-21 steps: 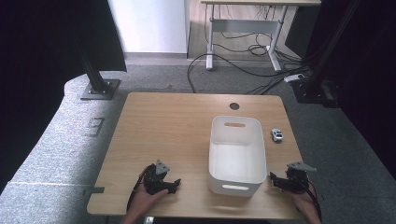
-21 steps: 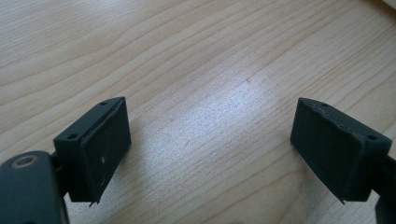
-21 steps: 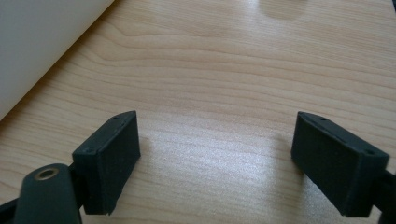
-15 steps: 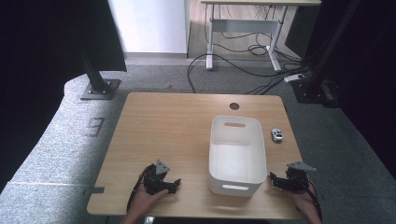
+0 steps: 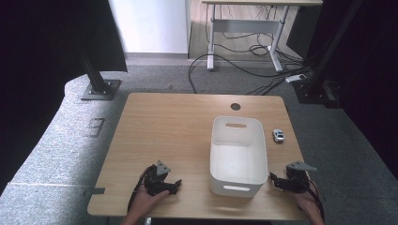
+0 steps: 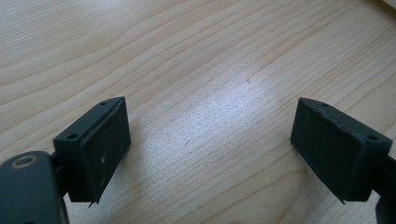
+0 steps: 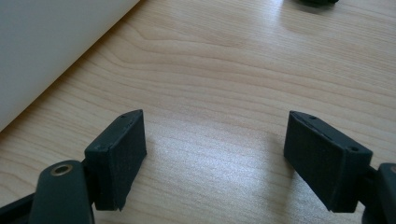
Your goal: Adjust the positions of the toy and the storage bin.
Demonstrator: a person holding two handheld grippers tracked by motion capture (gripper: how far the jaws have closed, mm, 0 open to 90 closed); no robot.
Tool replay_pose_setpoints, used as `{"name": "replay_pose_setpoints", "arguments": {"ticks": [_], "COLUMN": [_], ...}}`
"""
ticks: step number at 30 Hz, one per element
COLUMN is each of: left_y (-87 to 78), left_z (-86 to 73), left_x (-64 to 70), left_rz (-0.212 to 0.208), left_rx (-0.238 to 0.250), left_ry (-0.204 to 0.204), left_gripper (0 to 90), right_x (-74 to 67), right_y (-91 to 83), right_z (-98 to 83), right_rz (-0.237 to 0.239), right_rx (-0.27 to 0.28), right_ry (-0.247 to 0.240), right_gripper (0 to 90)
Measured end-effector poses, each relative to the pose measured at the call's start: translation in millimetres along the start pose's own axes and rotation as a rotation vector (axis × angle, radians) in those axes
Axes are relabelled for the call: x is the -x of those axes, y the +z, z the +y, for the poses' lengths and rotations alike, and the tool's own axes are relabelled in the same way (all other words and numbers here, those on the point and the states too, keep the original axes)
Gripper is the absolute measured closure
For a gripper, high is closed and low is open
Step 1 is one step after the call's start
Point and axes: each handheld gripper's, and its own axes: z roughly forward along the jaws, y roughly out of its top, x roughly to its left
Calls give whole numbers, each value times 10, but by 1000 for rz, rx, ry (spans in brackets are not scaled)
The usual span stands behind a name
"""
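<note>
I rest both claws spread and empty on the desk (image 5: pixel 164 122): left claw (image 5: pixel 177 183), right claw (image 5: pixel 273 180) beside the white bin (image 5: pixel 238 152). Next, probably, reaching the toy car (image 5: pixel 279 136) right of the bin.

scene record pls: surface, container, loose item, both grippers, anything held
surface: wooden table, round hole near far edge
container: white bin, upright, nothing visible inside, right of centre
loose item: small toy car, on the table right of the bin's far end, apart from it
left gripper: near edge, left of the bin, jaws wide apart over bare wood
right gripper: near edge, just right of the bin's near corner, jaws wide apart
held: nothing in either gripper
</note>
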Motion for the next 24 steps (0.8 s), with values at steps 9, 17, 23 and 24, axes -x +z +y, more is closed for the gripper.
{"name": "replay_pose_setpoints", "arguments": {"ticks": [9,17,23,24], "left_y": [-1,-1,-1,-1], "left_z": [0,0,0,0], "left_x": [1,1,1,1], "left_rz": [1,1,1,1], "left_rx": [0,0,0,0], "left_ry": [-1,-1,-1,-1], "left_gripper": [122,122,122,122], "right_x": [24,5,-17,-17], "right_y": [-10,2,-64,-64], "right_z": [1,15,67,67], "right_rz": [11,11,15,15], "right_rx": [-18,-15,13,13], "right_ry": [2,9,45,45], "right_gripper": [177,212,221,221]}}
